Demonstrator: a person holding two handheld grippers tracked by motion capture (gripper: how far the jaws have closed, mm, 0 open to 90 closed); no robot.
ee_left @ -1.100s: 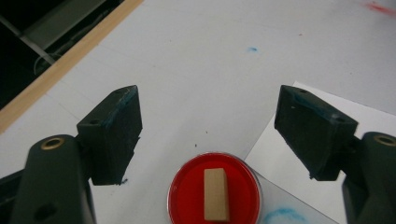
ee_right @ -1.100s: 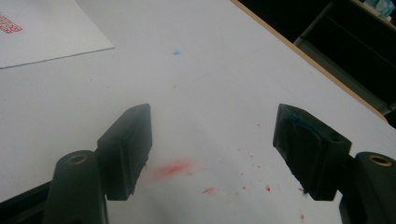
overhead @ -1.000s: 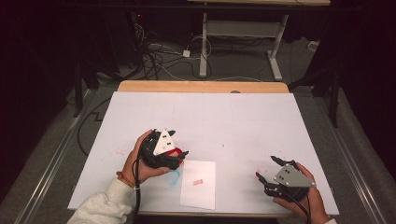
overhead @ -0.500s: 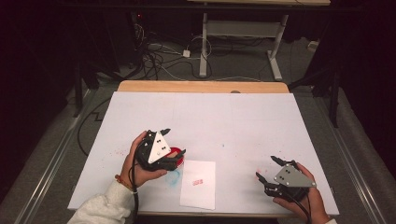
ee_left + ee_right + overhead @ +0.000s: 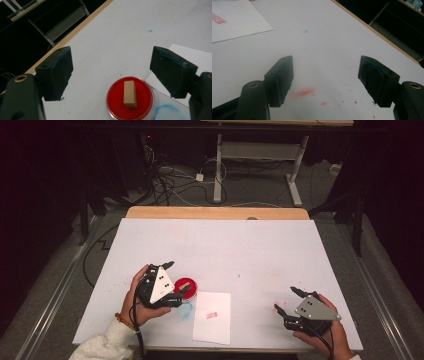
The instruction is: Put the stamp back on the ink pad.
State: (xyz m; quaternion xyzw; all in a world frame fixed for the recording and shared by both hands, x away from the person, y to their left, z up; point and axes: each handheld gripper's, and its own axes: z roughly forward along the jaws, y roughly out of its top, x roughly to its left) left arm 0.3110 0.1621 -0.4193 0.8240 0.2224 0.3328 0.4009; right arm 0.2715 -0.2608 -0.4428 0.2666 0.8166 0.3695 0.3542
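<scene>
Left claw sits at the near left of the white table, jaws spread wide and gripping nothing. Right between and just beyond those jaws in the left gripper view: a round red ink pad in its clear dish, and a small wooden stamp block lying on the red surface, free of both jaws. From the high view the ink pad is just beside the claw's tips, and next to it lies a white sheet of paper with a red stamp mark printed on it; a blue smudge marks the table by the sheet's corner. Over on the near right, the right claw hovers low with jaws wide apart, empty, well away from the pad. Its own view shows red ink spatter on the bare table between the jaws.
</scene>
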